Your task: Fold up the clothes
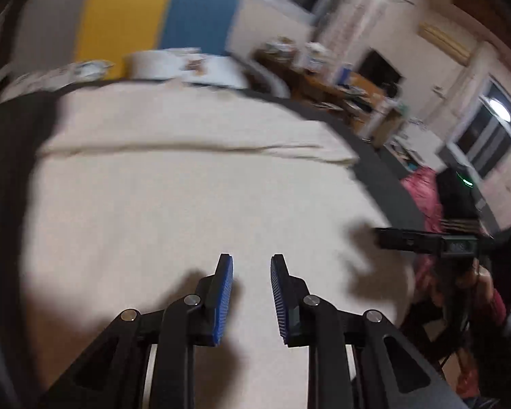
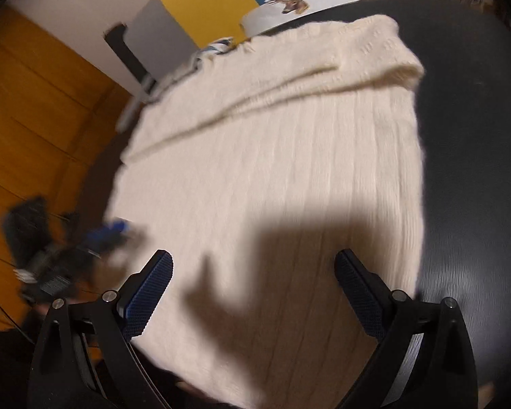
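Knitwear is what lies here: a cream ribbed sweater spread flat over a dark round table, already doubled at its far end, where a thick rolled fold runs across it. It looks soft, bulky and floppy, with no stiffness to hold a shape, so I judge it will sag and stretch if lifted by one point, and its fuzzy knit should give the ribbed pads good purchase rather than slip. The left gripper hovers above the cloth with its blue pads a narrow gap apart and nothing between them. The right gripper hangs over the near part of the sweater with its jaws spread wide, also empty; its shadow falls on the knit below. Best purchase seems to be at the near hem, one tool at each corner, pinching through the full thickness of the layers so they travel together. A white pillow printed with a deer sits beyond the table, well clear of the work.
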A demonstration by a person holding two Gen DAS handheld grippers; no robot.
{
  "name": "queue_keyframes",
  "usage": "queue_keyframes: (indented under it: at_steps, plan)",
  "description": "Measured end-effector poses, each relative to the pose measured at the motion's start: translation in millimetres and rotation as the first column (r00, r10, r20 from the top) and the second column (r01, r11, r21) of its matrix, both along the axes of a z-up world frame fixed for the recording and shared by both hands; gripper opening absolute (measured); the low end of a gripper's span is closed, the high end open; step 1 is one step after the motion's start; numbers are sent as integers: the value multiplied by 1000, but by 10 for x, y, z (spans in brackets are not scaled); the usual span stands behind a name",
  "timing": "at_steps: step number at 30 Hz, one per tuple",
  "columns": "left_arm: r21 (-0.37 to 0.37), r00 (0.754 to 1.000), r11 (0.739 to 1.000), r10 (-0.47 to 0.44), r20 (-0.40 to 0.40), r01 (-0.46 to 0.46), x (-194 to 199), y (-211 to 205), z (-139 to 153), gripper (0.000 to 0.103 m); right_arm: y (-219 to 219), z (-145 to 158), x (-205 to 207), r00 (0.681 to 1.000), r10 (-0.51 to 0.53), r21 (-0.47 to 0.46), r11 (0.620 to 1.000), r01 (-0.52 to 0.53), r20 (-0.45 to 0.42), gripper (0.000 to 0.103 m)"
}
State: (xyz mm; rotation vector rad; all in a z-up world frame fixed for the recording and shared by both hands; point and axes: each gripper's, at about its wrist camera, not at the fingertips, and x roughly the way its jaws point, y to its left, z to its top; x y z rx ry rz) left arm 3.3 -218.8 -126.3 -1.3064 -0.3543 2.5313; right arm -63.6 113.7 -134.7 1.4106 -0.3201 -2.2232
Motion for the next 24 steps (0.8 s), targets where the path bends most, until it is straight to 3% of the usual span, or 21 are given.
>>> queue_keyframes:
  at_steps: [2, 4, 5, 8, 12, 15, 18, 20, 22, 24]
  plan:
    - [32, 999, 999, 34, -7, -33, 45, -200, -129, 17, -115, -26, 85, 999, -12, 95, 995, 16, -43, 98]
    - [83, 998, 994, 65, 4, -65, 80, -306, -122, 20, -226, -48, 99, 997, -2, 179, 984, 16, -79, 103]
    - [111, 997, 991, 78, -11, -76, 139, -364, -56, 23, -295, -61, 91, 996, 15, 231, 973, 7, -93, 103]
    - [102, 988, 990, 112, -103, -101, 407, -560, 188, 23, -483, -40, 133, 992, 66, 381, 924, -20, -108, 103]
    - [130, 974, 974, 202, -99, -188, 826, -1047, 258, 24, -776, 113, 311, 975, 145, 399, 914, -68, -167, 103]
    - [148, 971, 969, 213, -112, -195, 1121, -1236, 208, 24, -1088, 209, 513, 950, 222, 397, 910, -120, -221, 103]
    - [165, 982, 980, 136, -134, -113, 1149, -1009, 136, 24, -1342, 177, 612, 933, 263, 436, 890, -136, -246, 103]
    - [155, 988, 985, 92, -123, -73, 1123, -855, 38, 24, -1408, 86, 593, 938, 247, 470, 876, -109, -243, 103]
    - [104, 996, 992, 77, -52, -71, 1023, -727, -157, 24, -1369, 6, 575, 947, 210, 458, 885, -80, -241, 103]
    - [125, 995, 989, 90, -39, -85, 1023, -743, -232, 21, -1267, -32, 543, 958, 173, 408, 911, -66, -230, 103]
